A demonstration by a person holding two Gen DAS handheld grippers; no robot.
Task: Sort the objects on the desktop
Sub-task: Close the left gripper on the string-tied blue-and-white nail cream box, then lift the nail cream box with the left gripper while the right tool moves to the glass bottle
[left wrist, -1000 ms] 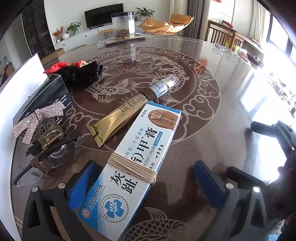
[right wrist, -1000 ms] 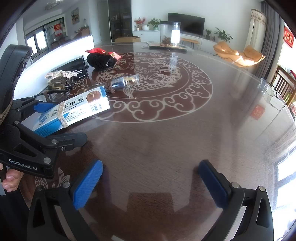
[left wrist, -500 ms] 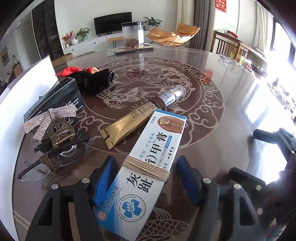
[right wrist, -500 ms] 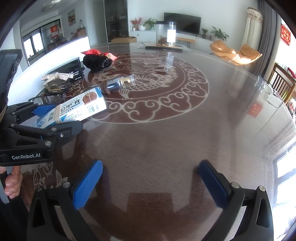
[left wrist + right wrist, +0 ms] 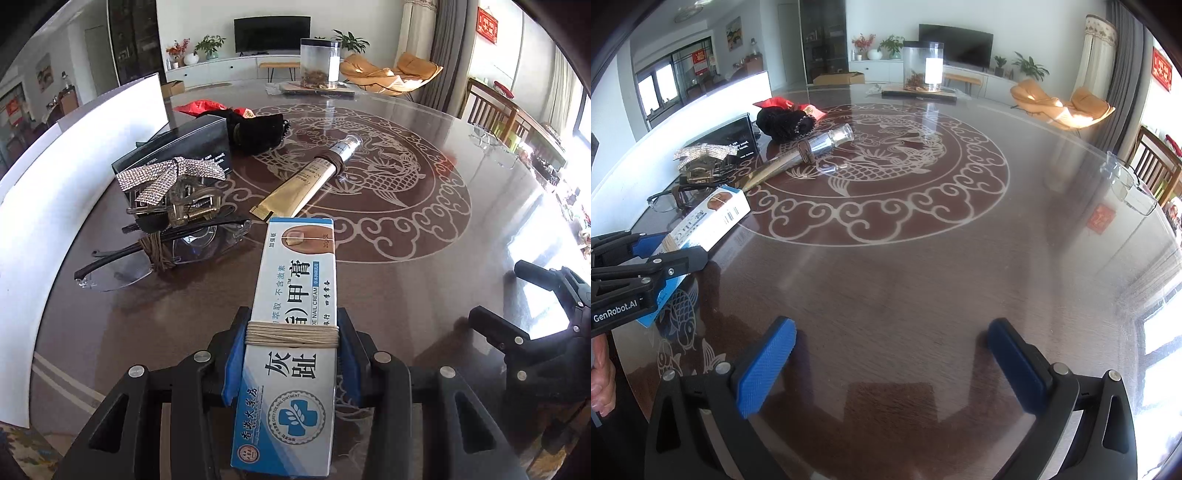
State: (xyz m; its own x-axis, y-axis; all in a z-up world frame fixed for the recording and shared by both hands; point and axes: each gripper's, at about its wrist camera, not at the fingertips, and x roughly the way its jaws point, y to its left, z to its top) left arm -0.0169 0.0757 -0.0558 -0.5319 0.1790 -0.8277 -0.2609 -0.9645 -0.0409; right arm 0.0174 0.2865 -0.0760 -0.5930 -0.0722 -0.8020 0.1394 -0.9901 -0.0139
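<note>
Now white-blue ointment box (image 5: pixel 295 325), twine-wrapped, left tool (image 5: pixel 291 354) closing on it

Our left gripper (image 5: pixel 291 354) angles downward, its jaws closing with both blue pads against a box, while our right gripper (image 5: pixel 892 363) hangs wide apart, empty.

A white-and-blue ointment box (image 5: pixel 295 332) lay beside a gold tube (image 5: pixel 295 186) on the dark brown table (image 5: pixel 923 295) with its pale dragon medallion.
</note>
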